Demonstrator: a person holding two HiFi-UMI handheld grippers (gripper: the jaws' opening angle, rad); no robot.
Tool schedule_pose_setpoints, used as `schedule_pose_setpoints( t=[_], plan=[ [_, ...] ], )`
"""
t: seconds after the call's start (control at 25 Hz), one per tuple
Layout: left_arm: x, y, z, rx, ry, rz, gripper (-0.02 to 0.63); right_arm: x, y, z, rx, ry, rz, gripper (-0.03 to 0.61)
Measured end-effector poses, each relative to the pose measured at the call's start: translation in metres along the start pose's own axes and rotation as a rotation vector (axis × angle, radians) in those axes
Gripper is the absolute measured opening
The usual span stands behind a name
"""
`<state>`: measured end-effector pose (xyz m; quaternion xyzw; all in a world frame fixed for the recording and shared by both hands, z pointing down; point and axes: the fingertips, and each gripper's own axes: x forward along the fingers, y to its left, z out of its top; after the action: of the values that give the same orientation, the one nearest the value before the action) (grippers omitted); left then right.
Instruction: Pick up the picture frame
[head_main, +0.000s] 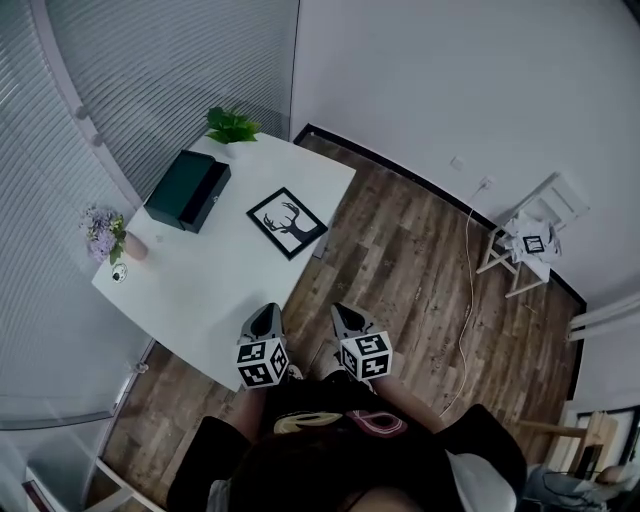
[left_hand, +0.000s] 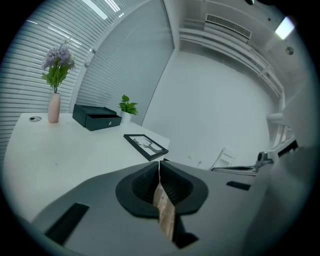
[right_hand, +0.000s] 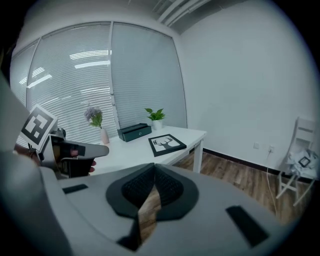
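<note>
The picture frame (head_main: 287, 222), black-edged with a deer silhouette, lies flat near the right edge of the white table (head_main: 200, 290). It also shows in the left gripper view as the picture frame (left_hand: 145, 146) and in the right gripper view as the picture frame (right_hand: 167, 144). My left gripper (head_main: 263, 319) hovers over the table's near edge, well short of the frame, jaws shut and empty. My right gripper (head_main: 347, 318) hangs beside it over the floor, off the table's near corner, also shut with nothing in it.
A dark green box (head_main: 187, 190) sits at the table's back, a potted plant (head_main: 231, 126) at the far corner, a pink vase of flowers (head_main: 118, 238) at the left edge. A white chair (head_main: 528, 238) and a cable (head_main: 467, 290) are on the wooden floor to the right.
</note>
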<state>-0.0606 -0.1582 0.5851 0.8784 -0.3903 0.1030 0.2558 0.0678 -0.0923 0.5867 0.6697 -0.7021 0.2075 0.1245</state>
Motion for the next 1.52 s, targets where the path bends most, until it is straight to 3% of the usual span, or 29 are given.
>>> schedule_pose_setpoints(
  t=[0.52,0.96,1.28,1.52],
  plan=[
    [0.029,0.021,0.011,-0.012,0.045,0.058,0.020,0.042,-0.036,0.018,0.060,0.022,-0.029,0.012],
    [0.082,0.024,0.024,-0.099,0.089,0.128,0.020,0.105,-0.073,0.058,0.018,0.053,0.054,0.031],
    [0.120,0.026,0.035,-0.158,0.097,0.208,0.023,0.146,-0.096,0.081,-0.008,0.073,0.128,0.086],
    [0.149,0.030,0.040,-0.251,0.122,0.222,0.146,0.183,-0.106,0.096,-0.054,0.097,0.168,0.141]
  ],
)
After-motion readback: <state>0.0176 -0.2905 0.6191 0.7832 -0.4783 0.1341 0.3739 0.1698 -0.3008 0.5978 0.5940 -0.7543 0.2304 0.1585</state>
